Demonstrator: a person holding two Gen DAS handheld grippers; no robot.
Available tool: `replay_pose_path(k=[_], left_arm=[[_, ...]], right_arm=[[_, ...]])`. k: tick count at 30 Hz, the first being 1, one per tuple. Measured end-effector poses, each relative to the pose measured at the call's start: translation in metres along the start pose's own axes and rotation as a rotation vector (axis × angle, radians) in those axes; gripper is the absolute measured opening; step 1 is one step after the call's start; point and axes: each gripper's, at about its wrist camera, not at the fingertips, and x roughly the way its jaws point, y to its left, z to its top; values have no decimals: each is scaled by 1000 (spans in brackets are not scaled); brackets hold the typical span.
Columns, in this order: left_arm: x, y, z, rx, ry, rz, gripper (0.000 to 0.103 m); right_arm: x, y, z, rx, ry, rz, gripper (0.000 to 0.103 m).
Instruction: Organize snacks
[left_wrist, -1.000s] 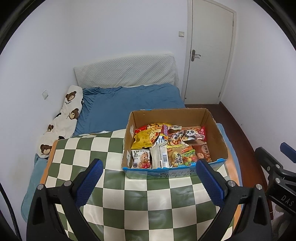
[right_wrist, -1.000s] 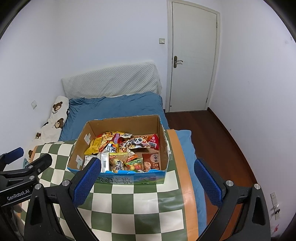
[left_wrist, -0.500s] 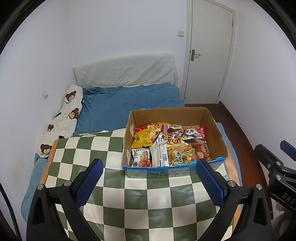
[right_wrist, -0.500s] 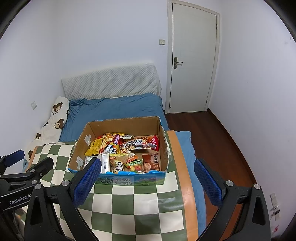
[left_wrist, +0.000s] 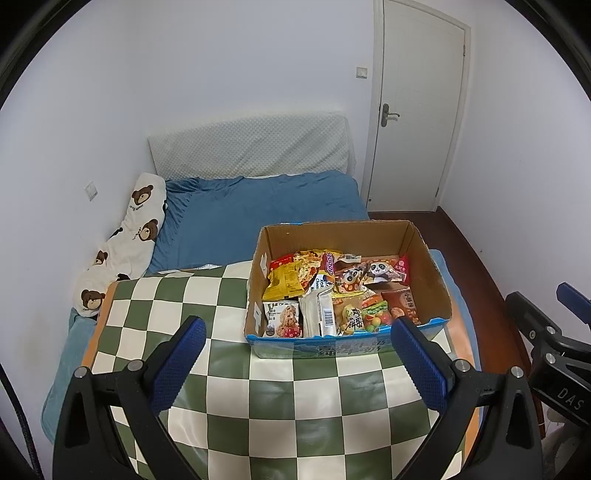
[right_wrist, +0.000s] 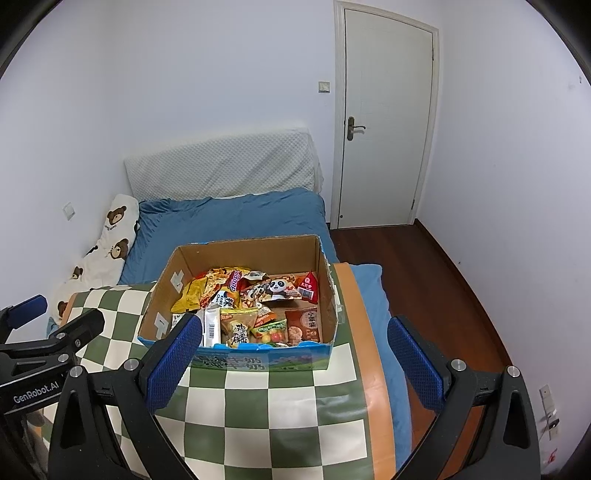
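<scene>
**Snacks all in the box, both grippers empty**

Barely anything has shifted over the last second: in the left wrist view the cardboard box (left_wrist: 349, 280) sits a touch lower in the picture than it did, and in the right wrist view it sits a touch higher, which suggests slight camera drift; the packets inside lie as they did.

The box stands on the checked tablecloth (left_wrist: 229, 373) toward the table's far right corner, its right wall close to the orange strip along the table's right edge (right_wrist: 373, 369). Every snack packet (left_wrist: 332, 295) in view lies inside it: a yellow bag (left_wrist: 282, 286) at the far left, panda-printed packets (right_wrist: 279, 287) and a red sachet (right_wrist: 308, 285) along the far wall, a cookie pack (left_wrist: 282, 318) in the near left corner, a white bar with a barcode (left_wrist: 325, 314) beside it, and a brown packet (right_wrist: 304, 325) in the near right corner. No packet lies on the cloth.

The left gripper (left_wrist: 295, 363) hangs over the cloth before the box's near wall, fingers spread wide and holding nothing. The right gripper (right_wrist: 297, 363) is likewise spread wide and empty, over the table's right edge.

As for progress, the scene fits two readings: a finished gathering of snacks into the box, or a mixed heap awaiting sorting. The packets overlap loosely rather than standing in rows, but that alone does not settle it.
</scene>
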Motion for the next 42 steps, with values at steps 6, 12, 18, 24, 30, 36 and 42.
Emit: replay_pose_path(k=[6,12,18,24,30,36,42], left_arm=[[0,0,0,2,-1,2,103],[0,-1,0,3,-1,3,103],[0,-1,-1,6,-2,9,103],[1,0,-3,7,5,16,103],[1,0,-3,7,8,16,103],[1,0,-4,8,8,13,103],[1,1,-3,7,5,13,103]], right_arm=[[1,-1,1,2,5,5,102],[0,0,1,1,8,6,102],[1,0,0,4,10,11,102],[1,1,0,3,12,12,102],[0,1,-1,7,14,12,102],[1,4,-2,6,9,16,102],[-2,4,0,8,3,18,102]])
